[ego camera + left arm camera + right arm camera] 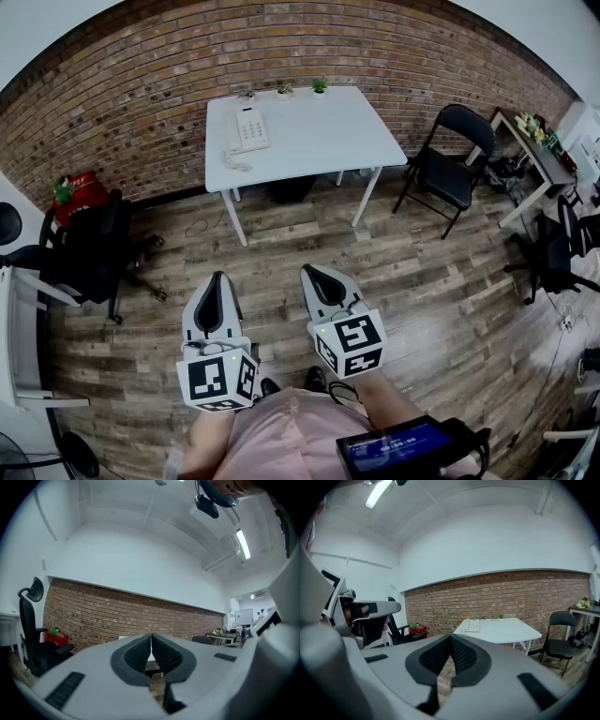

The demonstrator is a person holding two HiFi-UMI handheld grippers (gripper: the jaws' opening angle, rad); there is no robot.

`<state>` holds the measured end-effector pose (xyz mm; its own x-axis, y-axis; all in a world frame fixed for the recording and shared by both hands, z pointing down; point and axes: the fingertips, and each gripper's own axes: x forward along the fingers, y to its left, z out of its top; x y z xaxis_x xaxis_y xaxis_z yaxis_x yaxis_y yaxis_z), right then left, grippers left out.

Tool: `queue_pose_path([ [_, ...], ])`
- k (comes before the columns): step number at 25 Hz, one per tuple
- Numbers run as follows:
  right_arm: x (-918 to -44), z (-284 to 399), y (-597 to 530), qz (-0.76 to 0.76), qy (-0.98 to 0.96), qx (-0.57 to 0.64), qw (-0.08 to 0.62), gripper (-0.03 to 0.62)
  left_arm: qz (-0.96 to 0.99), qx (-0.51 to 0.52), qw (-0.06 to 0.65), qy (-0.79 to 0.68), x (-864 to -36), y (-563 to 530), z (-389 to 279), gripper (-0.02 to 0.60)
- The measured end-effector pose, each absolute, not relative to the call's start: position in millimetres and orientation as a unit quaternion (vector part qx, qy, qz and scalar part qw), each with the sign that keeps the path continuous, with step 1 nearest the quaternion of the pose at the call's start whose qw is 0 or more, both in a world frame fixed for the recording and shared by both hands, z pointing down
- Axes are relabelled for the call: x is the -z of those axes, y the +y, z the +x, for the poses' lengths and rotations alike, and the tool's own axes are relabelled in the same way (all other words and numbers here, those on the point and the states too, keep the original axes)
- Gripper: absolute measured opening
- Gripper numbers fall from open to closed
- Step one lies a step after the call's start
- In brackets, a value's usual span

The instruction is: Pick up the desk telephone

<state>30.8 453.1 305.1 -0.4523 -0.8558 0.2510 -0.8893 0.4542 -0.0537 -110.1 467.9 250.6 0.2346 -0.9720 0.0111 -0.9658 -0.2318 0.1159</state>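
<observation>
A white desk telephone (247,129) lies near the left end of a white table (319,141) against the brick wall; the right gripper view shows the telephone (471,626) far ahead on the table (506,630). My left gripper (218,283) and right gripper (316,274) hover side by side over the wooden floor, well short of the table. Both are shut with nothing between their pads. In the left gripper view the left gripper (151,640) hides most of the table.
A black folding chair (448,167) stands right of the table. A black office chair (89,248) with a red bag (77,192) is at the left. Small plants (319,86) line the table's back edge. Another desk (536,155) and chair (561,248) stand at the far right.
</observation>
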Motion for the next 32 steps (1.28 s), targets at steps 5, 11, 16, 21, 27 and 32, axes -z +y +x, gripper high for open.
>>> queue_pose_path([
  [5,-305.3,33.5,454.4,0.515,-0.847,-0.089,0.096,-0.003,0.785,0.030,0.050,-0.617,-252.2,468.5,-107.2,0.015],
  [11,-301.2,45.2,455.8,0.527,-0.842,-0.082,0.081,-0.002,0.763,0.029,0.046,-0.644,-254.9,471.8,-109.4,0.022],
  [16,-302.9,62.2,454.0,0.517,-0.847,-0.090,0.085,0.224,0.771,0.049,0.072,-0.631,-260.1,475.7,-93.0,0.249],
  [21,-309.5,85.7,455.5,0.510,-0.850,-0.093,0.092,0.224,0.770,0.028,0.060,-0.635,-264.4,480.1,-67.6,0.250],
  [27,-319.0,100.5,449.8,0.497,-0.857,-0.093,0.099,0.221,0.755,0.033,0.061,-0.652,-269.3,480.6,-58.9,0.250],
  [32,-330.7,99.8,443.0,0.486,-0.861,-0.105,0.109,0.213,0.746,0.023,0.074,-0.662,-281.9,478.8,-60.7,0.250],
])
